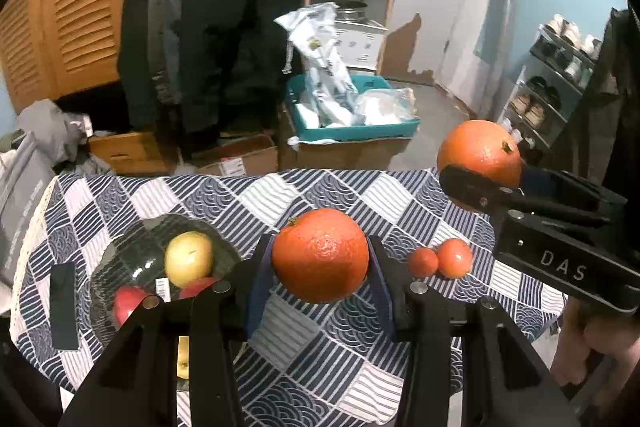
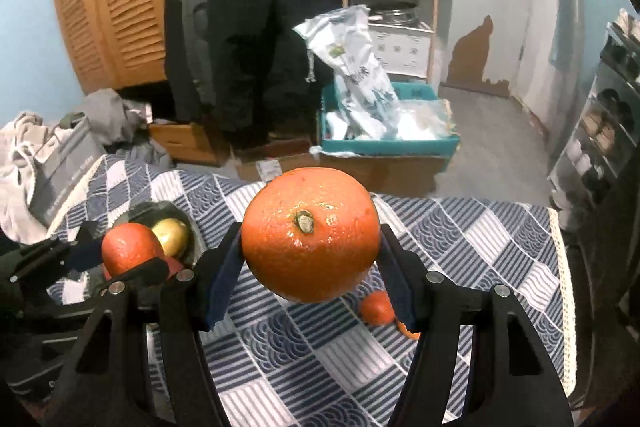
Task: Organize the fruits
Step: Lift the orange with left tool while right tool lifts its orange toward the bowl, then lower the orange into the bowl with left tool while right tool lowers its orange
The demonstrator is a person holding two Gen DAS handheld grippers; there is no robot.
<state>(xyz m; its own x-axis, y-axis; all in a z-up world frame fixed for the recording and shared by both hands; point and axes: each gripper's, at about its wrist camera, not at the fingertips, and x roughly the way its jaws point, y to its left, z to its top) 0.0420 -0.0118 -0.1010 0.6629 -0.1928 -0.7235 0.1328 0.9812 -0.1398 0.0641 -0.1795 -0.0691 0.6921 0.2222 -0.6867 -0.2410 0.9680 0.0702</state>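
My left gripper (image 1: 320, 257) is shut on an orange (image 1: 320, 254) held above the patterned tablecloth (image 1: 312, 359). My right gripper (image 2: 312, 259) is shut on a second, larger-looking orange (image 2: 311, 251) with its stem facing the camera; the left wrist view shows that orange (image 1: 480, 153) raised at the right. A dark glass bowl (image 1: 132, 247) at the left holds a yellow apple (image 1: 189, 258) and red apples (image 1: 128, 303). Two small tangerines (image 1: 440, 259) lie on the cloth between the grippers. The right wrist view shows the left gripper's orange (image 2: 131, 249) in front of the bowl (image 2: 160, 211).
A black strip (image 1: 64, 307) lies on the cloth at the left. Beyond the table's far edge are cardboard boxes (image 1: 240, 159), a teal tray with bags (image 1: 352, 123), hanging dark coats (image 1: 208, 27) and a shoe rack (image 1: 552, 83). A hand (image 1: 600, 343) holds the right gripper.
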